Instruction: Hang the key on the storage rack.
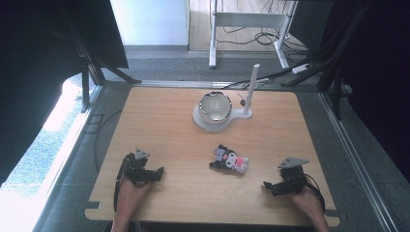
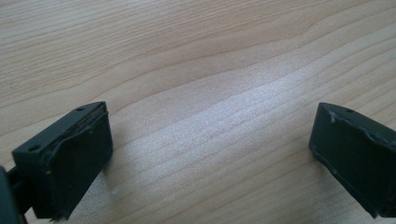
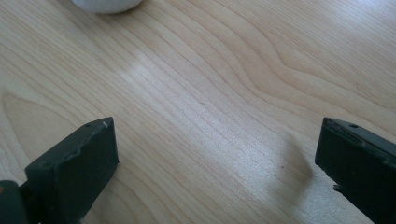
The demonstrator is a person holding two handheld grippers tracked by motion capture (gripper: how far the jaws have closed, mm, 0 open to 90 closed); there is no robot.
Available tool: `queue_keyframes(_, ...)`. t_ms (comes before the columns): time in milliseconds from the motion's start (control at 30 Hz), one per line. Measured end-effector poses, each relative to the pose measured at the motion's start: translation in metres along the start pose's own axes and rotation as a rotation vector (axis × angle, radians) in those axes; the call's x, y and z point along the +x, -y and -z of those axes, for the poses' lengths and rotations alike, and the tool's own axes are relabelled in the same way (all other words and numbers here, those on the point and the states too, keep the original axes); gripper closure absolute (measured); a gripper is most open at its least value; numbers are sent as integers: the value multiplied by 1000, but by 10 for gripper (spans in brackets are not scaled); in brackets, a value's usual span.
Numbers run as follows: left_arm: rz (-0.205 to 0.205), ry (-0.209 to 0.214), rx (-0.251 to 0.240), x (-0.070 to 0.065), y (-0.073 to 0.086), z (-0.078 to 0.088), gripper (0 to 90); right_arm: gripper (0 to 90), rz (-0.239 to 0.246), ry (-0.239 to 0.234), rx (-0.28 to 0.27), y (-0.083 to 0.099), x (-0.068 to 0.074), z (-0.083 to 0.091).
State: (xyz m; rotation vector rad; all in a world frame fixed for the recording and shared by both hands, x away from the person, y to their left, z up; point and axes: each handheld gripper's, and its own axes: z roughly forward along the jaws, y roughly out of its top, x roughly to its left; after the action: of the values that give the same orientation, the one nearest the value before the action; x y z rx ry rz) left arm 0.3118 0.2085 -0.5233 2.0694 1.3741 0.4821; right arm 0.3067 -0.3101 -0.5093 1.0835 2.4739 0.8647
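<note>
The wooden worktop (image 1: 159,125) carries few things: toward its far edge a white stand (image 1: 205,121) with a shiny bowl (image 1: 215,107) seated on it and a white upright post (image 1: 251,89) at its side, and nearer the person a small plush toy (image 1: 229,160), black, white and pink, lying on its side between the two hands and closer to the right one. The left tongs (image 1: 155,172) rest low on the near left of the worktop, jaws spread wide with nothing but bare wood between them, as the left gripper view confirms (image 2: 210,154). The right tongs (image 1: 270,185) sit at the near right, likewise wide open and empty (image 3: 215,158), pointing inward toward the toy. The work in hand looks to be picking up the toy, probably to set it in the bowl. To do that well, the right tongs should come in low along the wood, straddle the toy's thick middle rather than a loose ear or limb, and close gently until the soft body is gripped firmly before lifting.
</note>
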Motion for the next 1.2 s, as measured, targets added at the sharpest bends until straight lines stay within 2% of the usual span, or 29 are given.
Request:
queue_keyframes(267, 0, 0, 0, 0, 0, 0, 0, 0, 14, -39, 20, -12, 1, 3)
queue_keyframes(400, 0, 0, 0, 0, 0, 0, 0, 0, 45, -70, 44, -22, 3, 4)
queue_keyframes(1067, 0, 0, 0, 0, 0, 0, 0, 29, 176, -137, 149, -65, 14, -7)
queue_keyframes(1200, 0, 0, 0, 0, 0, 0, 0, 34, 199, -138, 169, -72, 17, -10)
